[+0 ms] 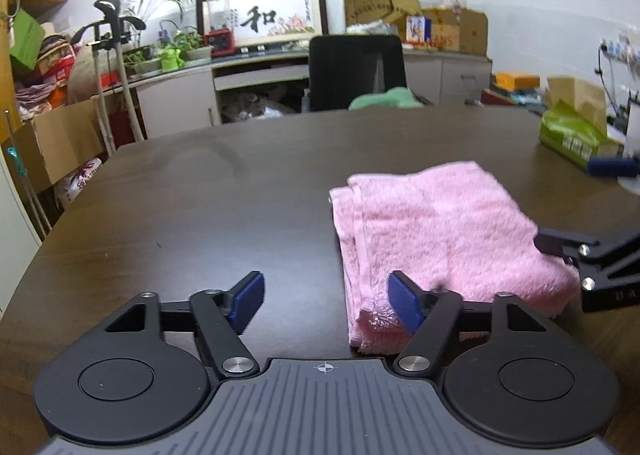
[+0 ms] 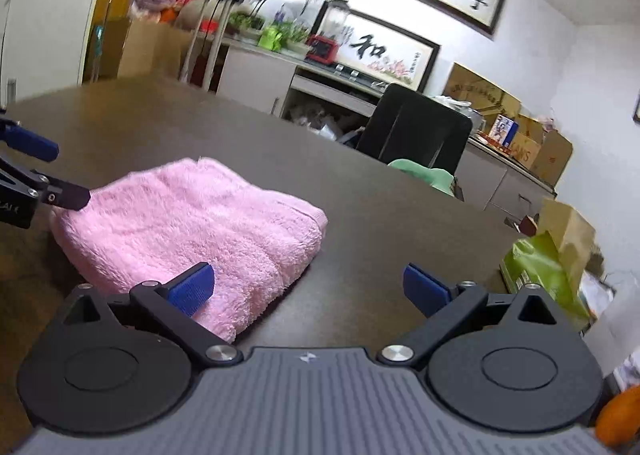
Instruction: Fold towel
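Note:
A pink towel (image 1: 436, 231) lies folded in several layers on the dark brown table (image 1: 224, 199); it also shows in the right wrist view (image 2: 200, 227). My left gripper (image 1: 326, 305) is open and empty, its right blue pad at the towel's near left corner. My right gripper (image 2: 310, 289) is open and empty, its left pad over the towel's near right edge. The right gripper shows at the towel's right side in the left wrist view (image 1: 588, 255). The left gripper shows at the far left of the right wrist view (image 2: 36, 171).
A green packet (image 1: 572, 135) and a brown paper bag (image 1: 580, 99) sit at the table's right edge. A black office chair (image 1: 356, 71) with a green cloth (image 1: 384, 99) stands behind the table. Cabinets and boxes line the walls.

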Tool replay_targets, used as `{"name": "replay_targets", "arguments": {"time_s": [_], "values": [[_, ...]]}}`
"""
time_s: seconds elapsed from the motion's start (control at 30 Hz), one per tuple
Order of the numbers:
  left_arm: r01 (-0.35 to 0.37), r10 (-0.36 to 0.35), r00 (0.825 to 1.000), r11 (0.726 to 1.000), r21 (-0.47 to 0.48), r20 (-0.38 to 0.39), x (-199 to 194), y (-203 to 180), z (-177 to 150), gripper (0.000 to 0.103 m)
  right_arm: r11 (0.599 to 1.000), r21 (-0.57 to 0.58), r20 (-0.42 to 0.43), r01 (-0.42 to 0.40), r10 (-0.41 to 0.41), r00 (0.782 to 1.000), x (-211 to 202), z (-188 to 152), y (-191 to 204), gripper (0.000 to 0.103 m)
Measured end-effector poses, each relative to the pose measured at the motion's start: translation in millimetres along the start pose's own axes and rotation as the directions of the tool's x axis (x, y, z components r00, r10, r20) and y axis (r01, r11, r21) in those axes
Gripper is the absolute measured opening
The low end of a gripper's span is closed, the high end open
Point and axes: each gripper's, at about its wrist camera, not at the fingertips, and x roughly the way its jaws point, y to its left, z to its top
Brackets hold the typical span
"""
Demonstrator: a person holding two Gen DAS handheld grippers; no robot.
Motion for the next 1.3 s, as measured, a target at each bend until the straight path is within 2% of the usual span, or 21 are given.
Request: {"name": "replay_targets", "arguments": {"time_s": [0.2, 0.37, 0.63, 0.87, 1.3], "values": [[0.008, -0.006, 0.999, 0.999, -0.039, 0.039, -22, -5, -7, 0.101, 0.985, 0.166, 0.021, -0.052, 0.049, 0.999, -28, -16, -10, 0.102], [0.009, -0.006, 0.999, 0.995, -0.104, 0.031, -34, -7, -16, 0.103, 0.957, 0.268, 0.002, -0.112, 0.115, 0.993, -41, -36, -16, 0.102], [-0.028, 0.022, 0.999, 0.986, -0.161, -0.039, -38, -11, -35, 0.103, 0.934, 0.337, -0.018, -0.122, 0.136, 0.991, -51, -52, -20, 0.103], [-0.073, 0.068, 0.997, 0.988, -0.138, -0.043, -42, -14, -44, 0.103, 0.939, 0.32, -0.053, -0.127, 0.152, 0.987, -57, -55, -9, 0.103], [-0.061, 0.049, 0.993, 0.993, -0.104, -0.11, -34, -26, -47, 0.103, 0.945, 0.309, -0.141, -0.11, 0.16, 0.977, -49, -55, -3, 0.103]]}}
